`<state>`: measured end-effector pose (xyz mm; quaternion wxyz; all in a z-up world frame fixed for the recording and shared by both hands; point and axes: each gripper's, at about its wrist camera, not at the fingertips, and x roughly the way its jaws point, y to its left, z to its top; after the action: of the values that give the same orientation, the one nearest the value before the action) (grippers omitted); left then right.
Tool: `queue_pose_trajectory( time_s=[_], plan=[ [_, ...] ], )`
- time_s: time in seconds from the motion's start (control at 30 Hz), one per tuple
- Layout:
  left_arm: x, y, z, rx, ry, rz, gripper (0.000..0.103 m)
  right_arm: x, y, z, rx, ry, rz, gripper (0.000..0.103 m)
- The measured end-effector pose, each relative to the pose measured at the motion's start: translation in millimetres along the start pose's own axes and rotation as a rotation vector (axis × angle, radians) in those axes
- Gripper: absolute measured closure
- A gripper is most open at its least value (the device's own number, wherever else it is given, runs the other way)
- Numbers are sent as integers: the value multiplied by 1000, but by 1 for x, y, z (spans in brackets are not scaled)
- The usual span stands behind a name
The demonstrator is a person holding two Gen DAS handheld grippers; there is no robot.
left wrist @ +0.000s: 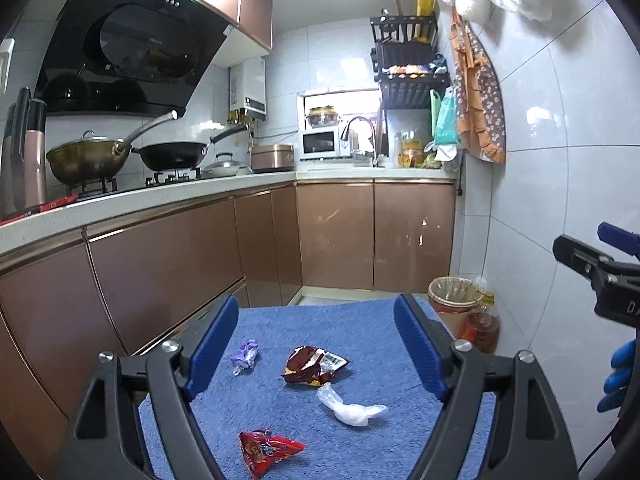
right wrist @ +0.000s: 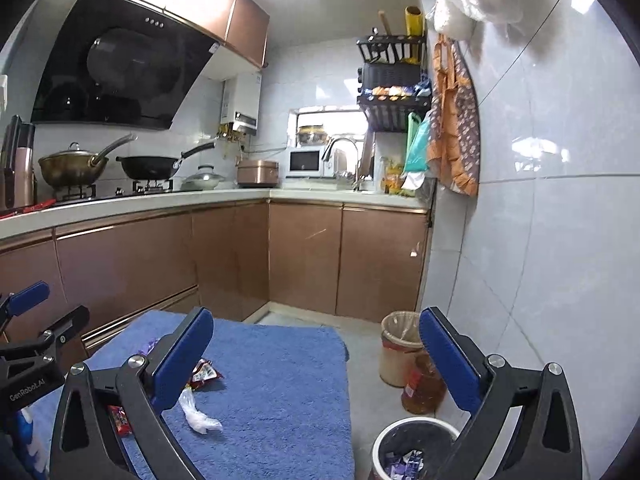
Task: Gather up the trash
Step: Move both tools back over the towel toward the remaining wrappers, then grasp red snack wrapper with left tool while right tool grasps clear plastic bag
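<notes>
Several pieces of trash lie on a blue mat [left wrist: 360,320]: a purple wrapper [left wrist: 245,356], a torn dark red wrapper [left wrist: 314,365], a crumpled clear plastic piece [left wrist: 348,404] and a red packet [left wrist: 268,450]. My left gripper [left wrist: 316,346] hovers above them, open, with nothing between its blue pads. My right gripper [right wrist: 318,360] is open and empty over the mat's right part, with the clear plastic [right wrist: 198,412] and the dark red wrapper [right wrist: 206,374] near its left finger. A dark bin with a white rim [right wrist: 400,426] at the lower right holds wrappers.
A tan lined bin [right wrist: 400,344] and an oil bottle [right wrist: 424,388] stand beside the tiled right wall. Brown kitchen cabinets [left wrist: 160,272] run along the left and back. A blue-gloved hand [left wrist: 620,376] shows at the right edge.
</notes>
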<state>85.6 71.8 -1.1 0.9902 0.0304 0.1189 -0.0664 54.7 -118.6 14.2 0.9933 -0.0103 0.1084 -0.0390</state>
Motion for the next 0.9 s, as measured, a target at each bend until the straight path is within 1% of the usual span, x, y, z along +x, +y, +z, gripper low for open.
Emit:
queue_pose_trajectory(
  time_s=[0.27, 0.43, 0.6, 0.7, 0.73, 0.8, 0.9],
  plan=[
    [35, 0, -14, -3, 69, -14, 24, 37, 3, -19, 14, 127, 17, 0],
    [61, 17, -26, -18, 123, -1, 24, 63, 9, -28, -11, 193, 55, 0],
    [86, 53, -48, -19, 193, 63, 24, 99, 28, -43, -71, 295, 163, 0],
    [96, 77, -67, -32, 245, 71, 24, 125, 46, -58, -113, 371, 245, 0],
    [99, 84, -74, -38, 265, 63, 24, 131, 50, -62, -121, 391, 268, 1],
    [103, 99, -90, -59, 314, 28, 24, 145, 64, -72, -150, 436, 325, 7],
    [109, 116, -116, -110, 391, -40, 24, 162, 82, -89, -184, 493, 400, 12]
  ],
)
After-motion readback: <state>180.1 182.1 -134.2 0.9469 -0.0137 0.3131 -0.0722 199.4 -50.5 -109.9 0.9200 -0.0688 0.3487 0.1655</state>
